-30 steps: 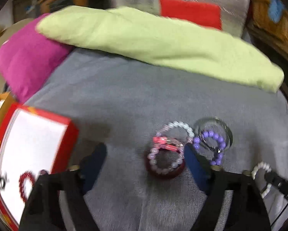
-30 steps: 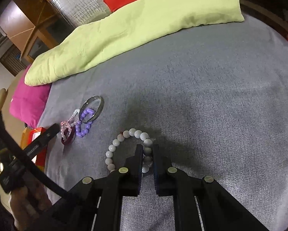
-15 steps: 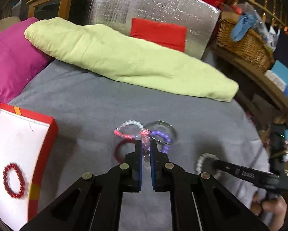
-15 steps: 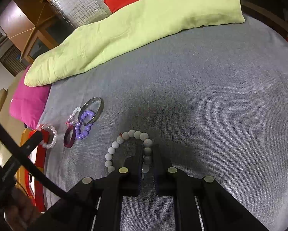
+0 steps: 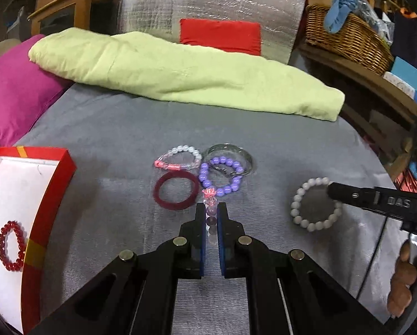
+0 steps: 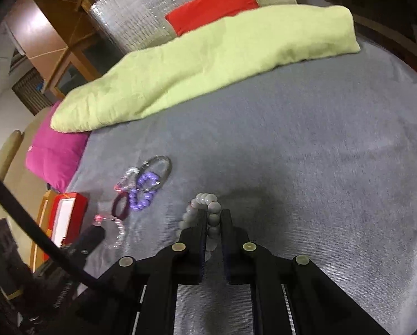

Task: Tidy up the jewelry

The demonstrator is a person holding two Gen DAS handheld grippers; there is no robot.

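Grey bed cover (image 5: pixel 141 128) as backdrop for seven bracelets, counted across both wrist views. Found four of them clustered mid-bed: one clear-bead bracelet with a pink knot (image 5: pixel 177 158), one silvery metal bangle (image 5: pixel 244 157), one purple bead bracelet (image 5: pixel 221 177) overlapping that bangle, and one dark red bangle (image 5: pixel 175 194) just beside the purple beads. Saw a fifth, a white bead bracelet (image 5: pixel 314 203), lying apart to the right of the cluster. Spotted a sixth, a red bead bracelet (image 5: pixel 11 247), alone on the white lining of the single red box (image 5: pixel 49 184) at the bed's left edge.

Read only one marking: "DAS" (image 5: pixel 398 202) on the arm of the right tongs.

Showed the left tongs (image 5: pixel 210 209) pressed nearly together, pinching the seventh piece, a pale bead bracelet with a pink knot (image 5: pixel 210 199), just in front of the cluster; in the right wrist view its loop (image 6: pixel 116 231) hung from the tips, though whether clear of the cover could not be told. Showed the right tongs (image 6: pixel 214 215) likewise nearly closed, gripping the white beads (image 6: pixel 205 198) against the bed, with a hand (image 5: pixel 406 279) behind them.

Behind, noted one lime-green cushion (image 5: pixel 180 75), one magenta cushion (image 5: pixel 10 95), one silver cushion with a red patch (image 5: pixel 219 35) and one wicker basket (image 5: pixel 348 36).
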